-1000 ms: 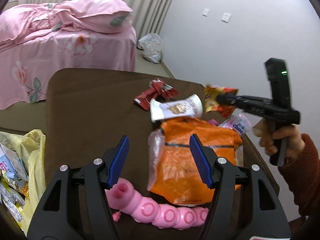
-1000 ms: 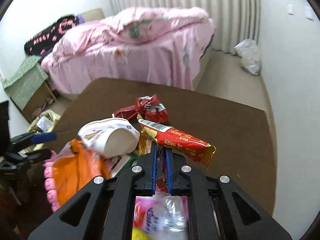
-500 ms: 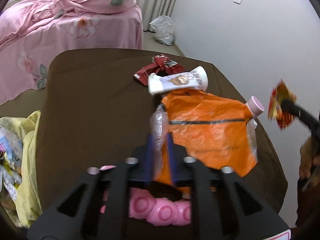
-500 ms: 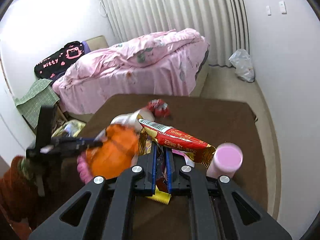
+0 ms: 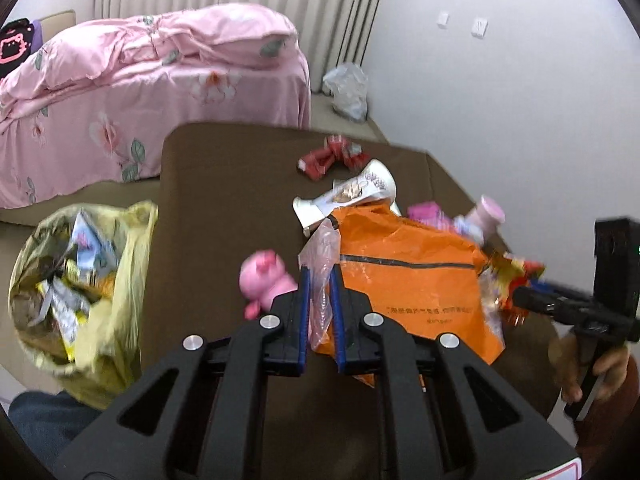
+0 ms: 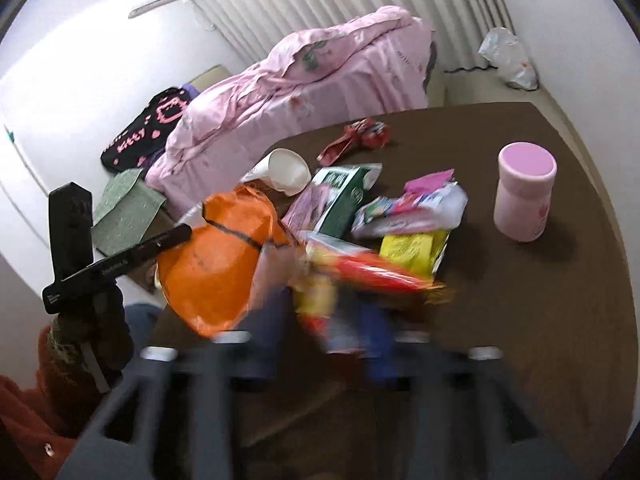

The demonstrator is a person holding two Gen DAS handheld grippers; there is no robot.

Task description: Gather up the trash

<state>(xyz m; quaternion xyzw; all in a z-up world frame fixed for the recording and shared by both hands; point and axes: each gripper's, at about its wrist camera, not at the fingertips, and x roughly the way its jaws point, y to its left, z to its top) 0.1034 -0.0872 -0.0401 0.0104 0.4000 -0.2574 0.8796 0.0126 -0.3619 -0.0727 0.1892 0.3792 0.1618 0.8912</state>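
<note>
Left gripper [image 5: 320, 300] clamped on clear edge of orange bag [image 5: 408, 280], raised over brown table [image 5: 224, 184]; yellow trash bag [image 5: 80, 280] open at left. Right gripper [image 6: 328, 320] blurred, apparently clamped on red snack wrapper [image 6: 376, 272]. Risk: thin film slipping free, or dragging pink toy [image 5: 264, 284] along

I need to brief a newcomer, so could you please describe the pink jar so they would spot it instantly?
On the dark brown table, look right of the wrapper pile. The pale pink cylindrical plastic jar stands upright and alone, the only rigid, uncrumpled item there.
</note>
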